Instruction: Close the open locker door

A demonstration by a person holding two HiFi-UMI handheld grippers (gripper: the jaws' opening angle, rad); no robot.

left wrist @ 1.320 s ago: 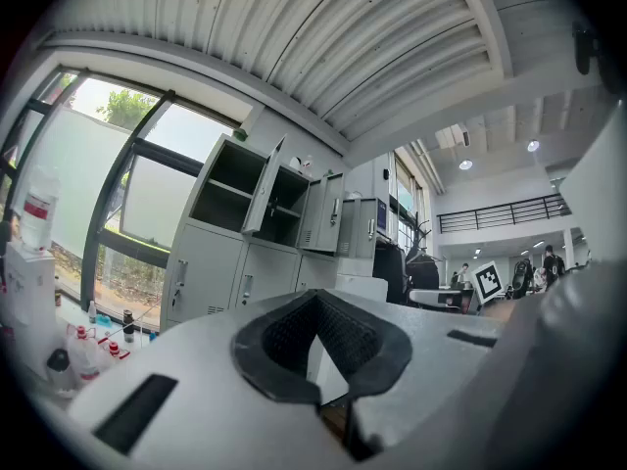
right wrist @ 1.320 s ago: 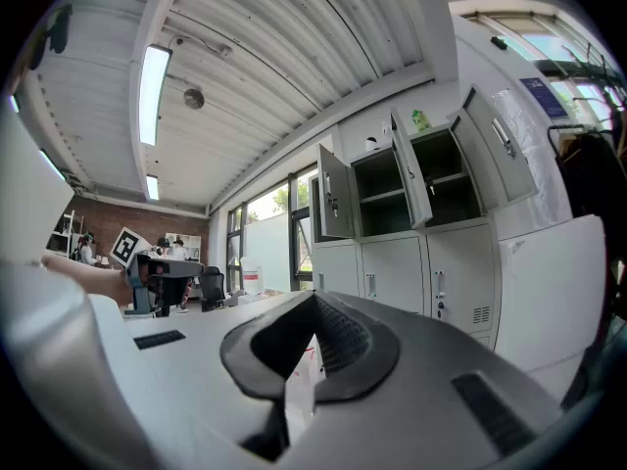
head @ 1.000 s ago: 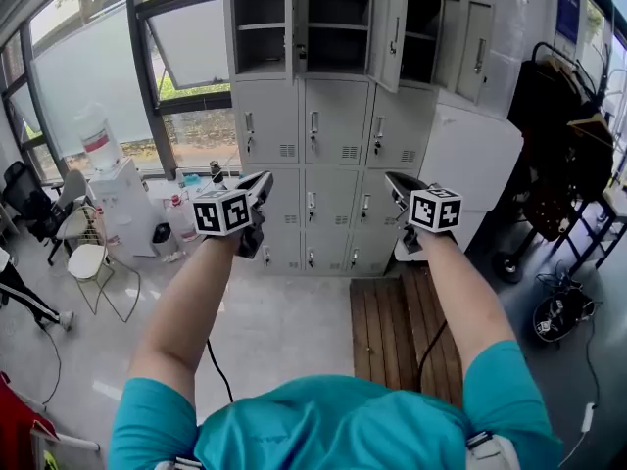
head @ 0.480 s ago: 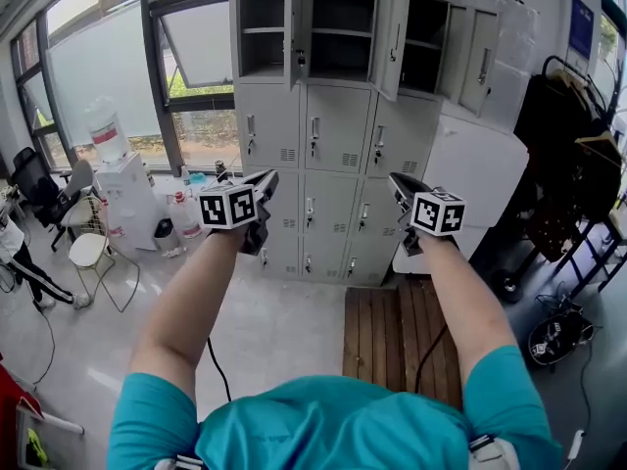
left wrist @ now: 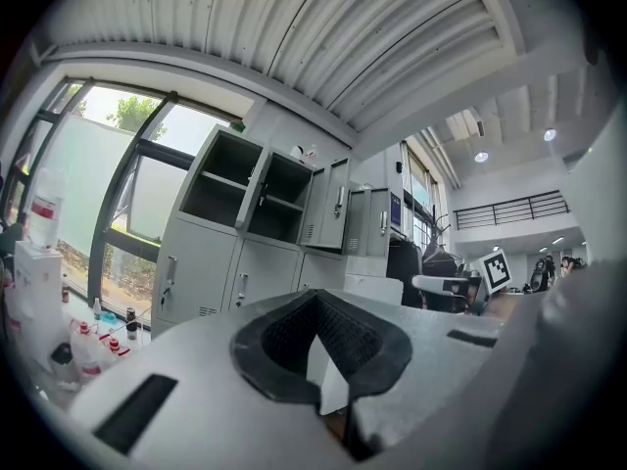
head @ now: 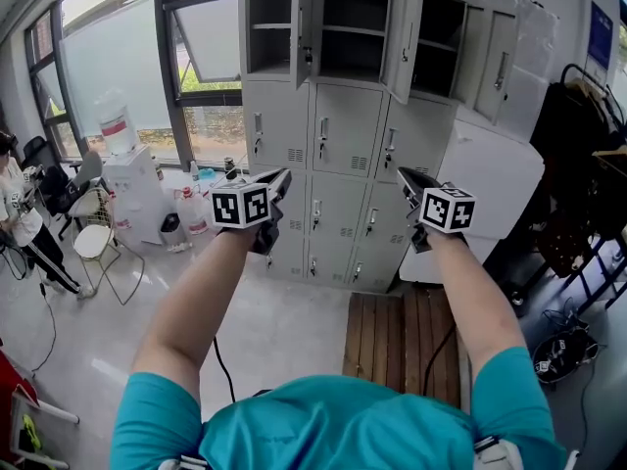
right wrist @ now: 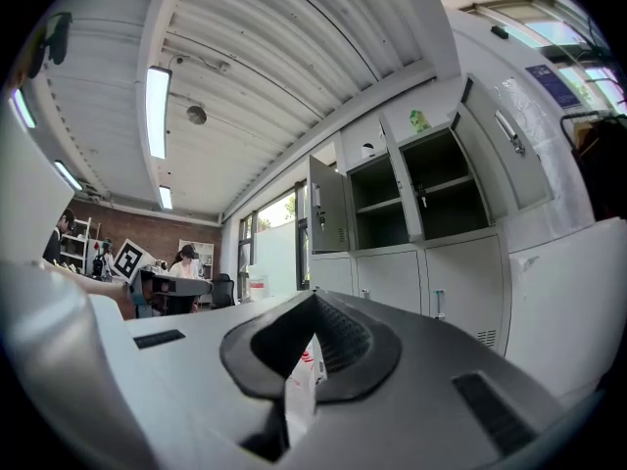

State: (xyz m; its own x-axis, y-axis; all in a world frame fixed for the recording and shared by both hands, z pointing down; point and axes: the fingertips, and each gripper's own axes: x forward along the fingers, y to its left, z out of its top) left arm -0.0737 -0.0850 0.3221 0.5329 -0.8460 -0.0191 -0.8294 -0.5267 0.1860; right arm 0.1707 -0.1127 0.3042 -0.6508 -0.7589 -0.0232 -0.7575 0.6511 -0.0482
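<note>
The person has walked nearer: the locker cabinet [head: 333,116] looks bigger than a second ago, but still well apart. Its top-row doors [head: 405,32] hang open, untouched. The left gripper [head: 281,178] and right gripper [head: 405,177] have jaws together, empty.

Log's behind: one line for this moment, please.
left gripper: shut, empty | right gripper: shut, empty | top locker doors: open | contact: none

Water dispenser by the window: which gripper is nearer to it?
Left. The left gripper is right of the water dispenser; the right gripper is farther right again.
</note>
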